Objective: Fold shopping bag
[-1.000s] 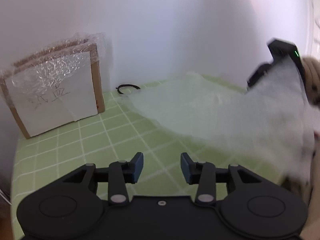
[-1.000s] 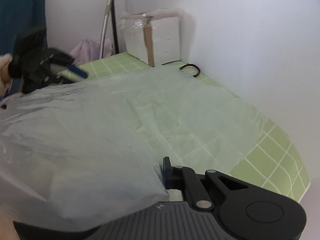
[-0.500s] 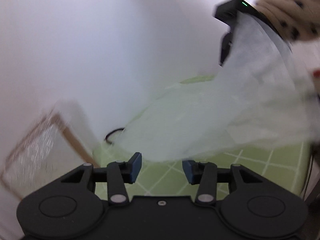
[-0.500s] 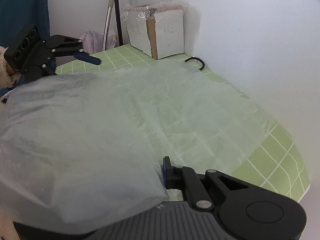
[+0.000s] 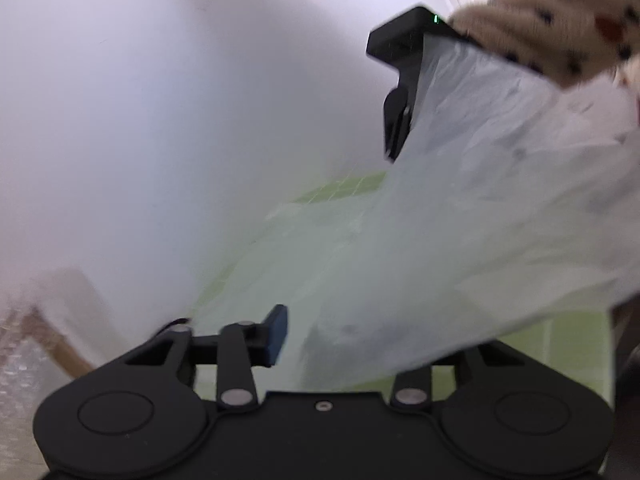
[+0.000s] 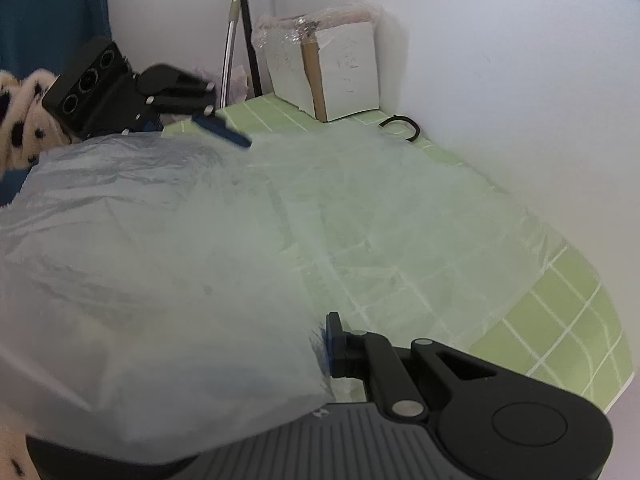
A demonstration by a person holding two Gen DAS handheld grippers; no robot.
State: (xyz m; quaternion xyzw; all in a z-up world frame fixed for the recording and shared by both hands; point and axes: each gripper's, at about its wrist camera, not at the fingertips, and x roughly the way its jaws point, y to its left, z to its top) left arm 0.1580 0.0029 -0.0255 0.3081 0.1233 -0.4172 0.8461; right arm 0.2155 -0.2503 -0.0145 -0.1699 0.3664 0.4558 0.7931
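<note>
A thin translucent white shopping bag lies half on the green checked table, its near part lifted. My right gripper is shut on the bag's near edge; only its right finger shows, the rest hidden under plastic. In the left wrist view the bag hangs from the right gripper at upper right and drapes over my left gripper. Its left finger shows, the right one is covered. The left gripper looks open at the bag's far left edge.
A cardboard box wrapped in plastic film stands against the white wall at the back. A black hair band lies beside it. A metal pole leans in the corner. The table's edge curves at the right.
My left gripper has swung toward the bag and moved under its hanging edge, which now covers its right finger. My right gripper keeps its hold and has lifted the bag.
</note>
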